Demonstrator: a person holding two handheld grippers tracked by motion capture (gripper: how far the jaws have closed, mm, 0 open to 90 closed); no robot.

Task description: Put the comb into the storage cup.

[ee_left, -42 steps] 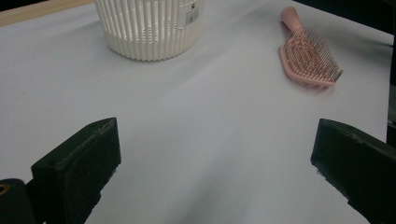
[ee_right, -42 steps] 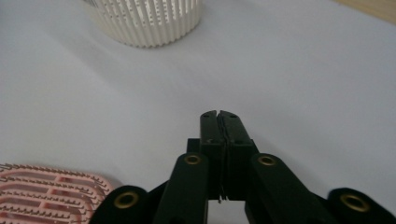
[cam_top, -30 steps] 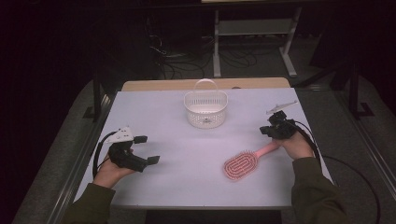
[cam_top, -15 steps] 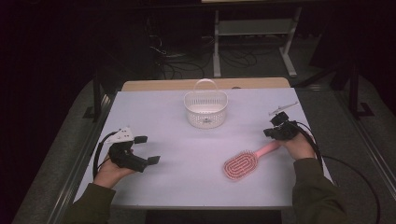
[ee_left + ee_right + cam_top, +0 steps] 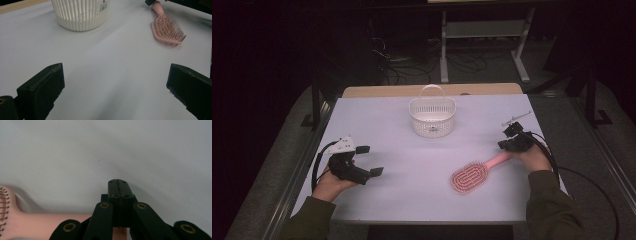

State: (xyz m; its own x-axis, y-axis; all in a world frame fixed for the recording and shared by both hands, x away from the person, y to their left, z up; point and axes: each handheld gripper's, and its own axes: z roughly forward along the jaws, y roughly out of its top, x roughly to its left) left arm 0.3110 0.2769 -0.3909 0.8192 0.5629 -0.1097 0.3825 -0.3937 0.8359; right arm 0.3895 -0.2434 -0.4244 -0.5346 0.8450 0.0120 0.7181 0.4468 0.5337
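Pink hairbrush (image 5: 470, 176) is lying bristles-up near the tabletop's (image 5: 377, 120) right edge, towards the near side, its handle angling back to the right tongs (image 5: 510, 141). Those tongs are sitting just over the handle's end, jaws pressed fully together; whether they are pinching the handle, I cannot tell. Left tongs (image 5: 368, 161) are hovering by the left edge, jaws spread wide, gripping nothing. White slatted basket (image 5: 432, 116) is standing near the far edge.

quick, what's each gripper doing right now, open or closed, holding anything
Left gripper: open, jaws wide apart, holding nothing.
Right gripper: closed, nothing between its jaws; pink hairbrush handle lies just beneath it.
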